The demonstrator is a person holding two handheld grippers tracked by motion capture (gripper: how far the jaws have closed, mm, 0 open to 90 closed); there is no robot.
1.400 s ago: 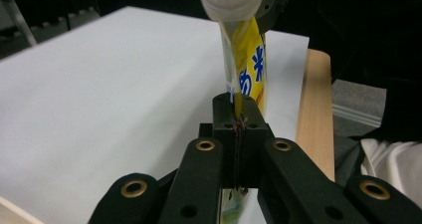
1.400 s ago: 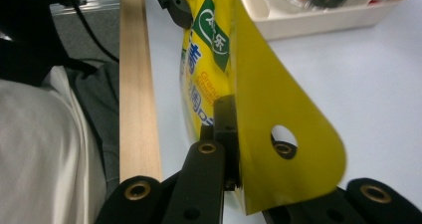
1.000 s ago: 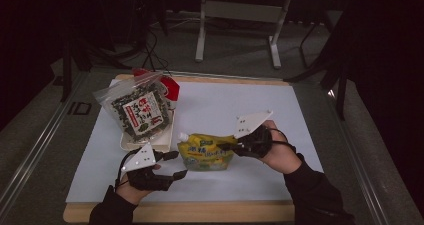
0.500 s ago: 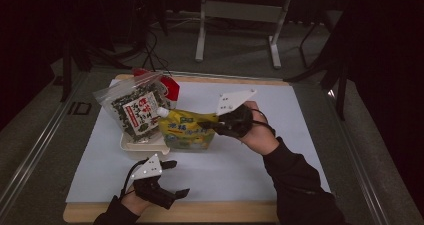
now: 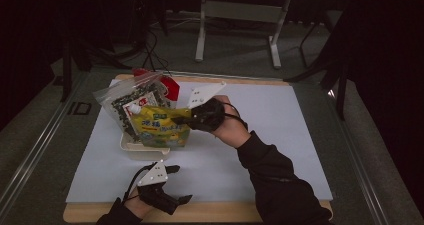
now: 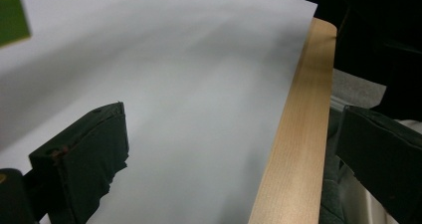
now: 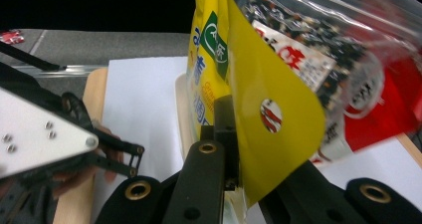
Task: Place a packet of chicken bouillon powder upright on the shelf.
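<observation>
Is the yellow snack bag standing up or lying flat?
Standing up. The right gripper pinches the yellow snack bag by its edge and holds it upright over the white tray.

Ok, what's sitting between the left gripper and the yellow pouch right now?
Nothing: in the high view, bare white mat separates the open left gripper from the yellow pouch, which the right gripper holds over the white tray.

Yellow snack pouch (image 5: 162, 130) with green label; clear bag (image 5: 131, 102) speckled black; red packet (image 5: 170, 87); white sheet (image 5: 280, 135); black tongs (image 5: 195, 116).
</observation>
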